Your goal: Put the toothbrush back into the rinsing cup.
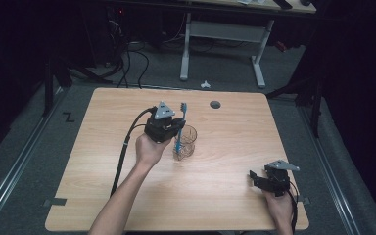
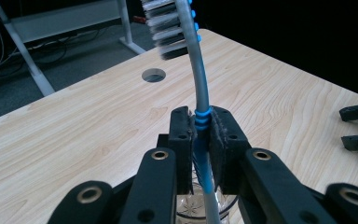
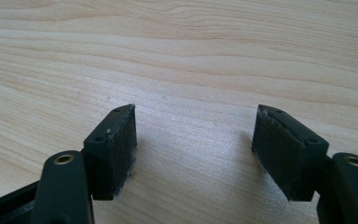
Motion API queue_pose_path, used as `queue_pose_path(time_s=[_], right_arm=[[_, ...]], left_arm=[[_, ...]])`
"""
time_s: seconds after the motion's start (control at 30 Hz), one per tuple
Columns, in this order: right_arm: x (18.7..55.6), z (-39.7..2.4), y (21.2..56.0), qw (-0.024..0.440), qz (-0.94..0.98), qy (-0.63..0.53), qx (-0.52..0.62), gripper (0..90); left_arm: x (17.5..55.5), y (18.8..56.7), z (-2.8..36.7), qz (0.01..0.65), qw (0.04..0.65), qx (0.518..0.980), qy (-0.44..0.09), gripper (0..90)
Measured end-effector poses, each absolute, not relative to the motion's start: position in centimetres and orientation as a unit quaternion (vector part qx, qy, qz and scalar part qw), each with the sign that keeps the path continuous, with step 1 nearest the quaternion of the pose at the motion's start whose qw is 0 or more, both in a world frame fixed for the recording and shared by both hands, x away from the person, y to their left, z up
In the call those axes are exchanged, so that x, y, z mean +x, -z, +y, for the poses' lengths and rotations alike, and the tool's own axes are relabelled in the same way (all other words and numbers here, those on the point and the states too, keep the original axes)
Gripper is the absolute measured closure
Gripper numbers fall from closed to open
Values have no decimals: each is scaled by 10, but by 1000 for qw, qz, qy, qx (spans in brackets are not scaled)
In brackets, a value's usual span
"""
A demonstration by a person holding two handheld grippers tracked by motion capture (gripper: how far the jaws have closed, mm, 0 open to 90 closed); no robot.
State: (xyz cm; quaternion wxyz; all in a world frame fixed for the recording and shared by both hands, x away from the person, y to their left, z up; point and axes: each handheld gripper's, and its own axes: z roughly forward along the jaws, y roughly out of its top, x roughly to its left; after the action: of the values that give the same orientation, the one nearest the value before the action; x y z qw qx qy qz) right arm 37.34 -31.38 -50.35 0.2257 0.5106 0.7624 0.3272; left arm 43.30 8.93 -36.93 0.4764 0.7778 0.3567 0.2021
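Left gripper (image 2: 202,140) clamped on blue-and-grey toothbrush (image 2: 200,84), handle end hidden inside clear glass cup (image 1: 184,142). Right gripper (image 3: 193,149) apart, empty, near right tabletop (image 1: 225,196) edge.

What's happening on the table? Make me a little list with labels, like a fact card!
Held thing: toothbrush, blue and white, bristles up
Who holds it: left gripper, pads shut on the handle
Where its lower end goes: into the clear glass cup
Cup: upright, near the middle of the wooden table
Right gripper: jaws apart, nothing between them, low over bare wood near the table's right front corner
Other detail: round hole in the tabletop near the far edge
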Motion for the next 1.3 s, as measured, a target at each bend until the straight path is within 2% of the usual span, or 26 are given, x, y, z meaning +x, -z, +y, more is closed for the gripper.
queue_pose_path(time_s=[1.3], right_arm=[[373,-314,504,227,763,-326,510,309]], left_arm=[[419,384,93,352,456,792,-201,794]])
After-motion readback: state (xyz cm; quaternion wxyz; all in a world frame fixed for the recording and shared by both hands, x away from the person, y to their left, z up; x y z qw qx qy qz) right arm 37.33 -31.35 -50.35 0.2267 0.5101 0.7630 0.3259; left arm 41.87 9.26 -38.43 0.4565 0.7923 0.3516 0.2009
